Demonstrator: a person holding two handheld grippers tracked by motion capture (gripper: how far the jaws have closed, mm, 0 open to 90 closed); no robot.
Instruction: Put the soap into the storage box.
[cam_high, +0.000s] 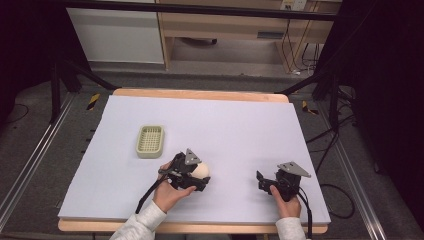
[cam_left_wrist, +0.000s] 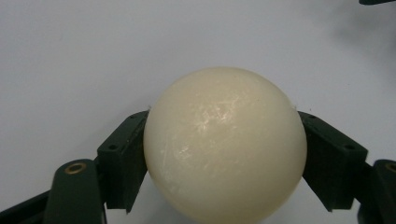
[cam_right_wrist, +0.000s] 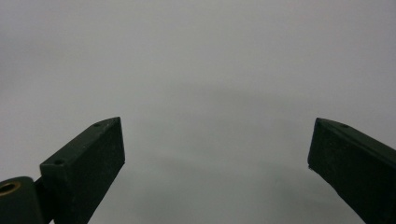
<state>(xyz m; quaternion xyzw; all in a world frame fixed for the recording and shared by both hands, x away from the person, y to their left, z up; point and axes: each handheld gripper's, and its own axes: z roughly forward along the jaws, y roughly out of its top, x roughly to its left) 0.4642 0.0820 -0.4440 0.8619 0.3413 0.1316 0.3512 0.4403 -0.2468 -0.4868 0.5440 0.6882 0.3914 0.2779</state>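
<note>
**Cream ball clamped at the left, right tool spread wide**

Jaws of the left gripper (cam_left_wrist: 224, 135) press on either flank of a smooth, glossy cream-coloured ball (cam_left_wrist: 225, 144), their flat black pads meeting its curve at mid-height; fine scuffs catch the light on the ball's hard, plastic-looking skin. From the high view the same left gripper (cam_high: 200, 176) lies low over the pale lilac matte sheet covering the desk (cam_high: 240, 125), with the ball (cam_high: 201, 170) showing as a small round shape at its tip. Taking that ball as the landmark: the pale green rectangular plastic basket (cam_high: 150, 140), with a fine lattice floor and rounded corners, sits up and to the left of it, near but apart. The right gripper (cam_high: 261, 181) rests well to the right of the ball, held in the person's right hand (cam_high: 286, 201). In the right gripper view its own jaws (cam_right_wrist: 217, 149) stand far apart, blocky and dull black with small screw holes, nothing between them but the plain sheet.
</note>
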